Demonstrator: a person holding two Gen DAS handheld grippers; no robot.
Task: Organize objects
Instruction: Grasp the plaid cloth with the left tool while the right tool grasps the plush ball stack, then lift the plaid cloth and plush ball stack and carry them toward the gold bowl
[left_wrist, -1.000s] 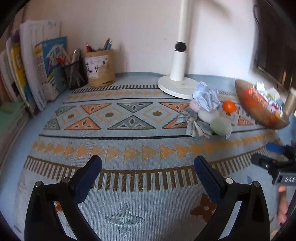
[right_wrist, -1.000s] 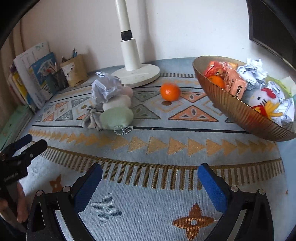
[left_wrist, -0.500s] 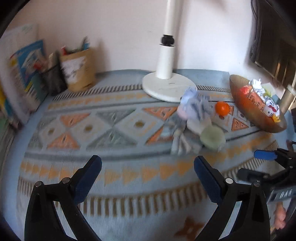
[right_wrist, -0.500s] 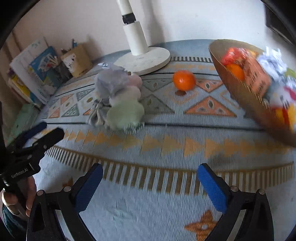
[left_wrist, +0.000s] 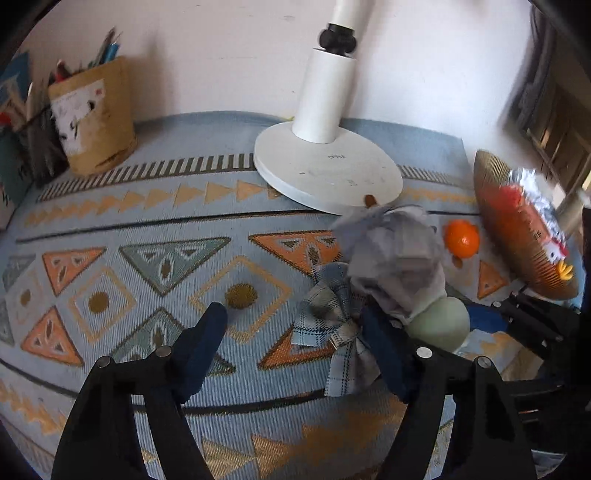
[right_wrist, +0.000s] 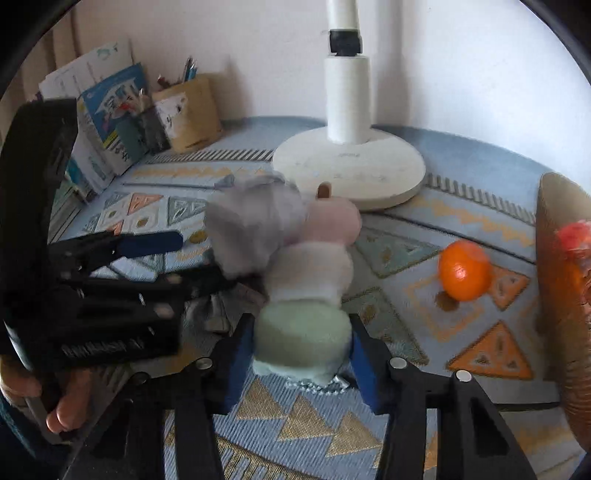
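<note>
A small pile lies on the patterned mat: a crumpled grey wad (left_wrist: 391, 251), a plaid cloth bow (left_wrist: 328, 328), and a row of soft pink (right_wrist: 332, 221), white (right_wrist: 310, 273) and pale green balls (right_wrist: 303, 339). My right gripper (right_wrist: 301, 360) is closing, and its blue pads touch the green ball on both sides. The jaws of my left gripper (left_wrist: 290, 347) are closing too. The plaid bow lies between them against the right finger, and the left pad stands well apart from it. An orange (right_wrist: 464, 271) sits loose on the mat to the right.
A brown ribbed bowl (left_wrist: 517, 229) of snacks and paper stands at the far right. A white lamp base (left_wrist: 325, 173) is just behind the pile. At the back left stand a paper pen holder (left_wrist: 92, 118) and leaning books (right_wrist: 107, 122). A hand holds the left gripper's handle.
Both grippers have moved forward across the mat to the pile. Their jaws have narrowed, the right pair now around the green ball, the left pair astride the plaid bow.
</note>
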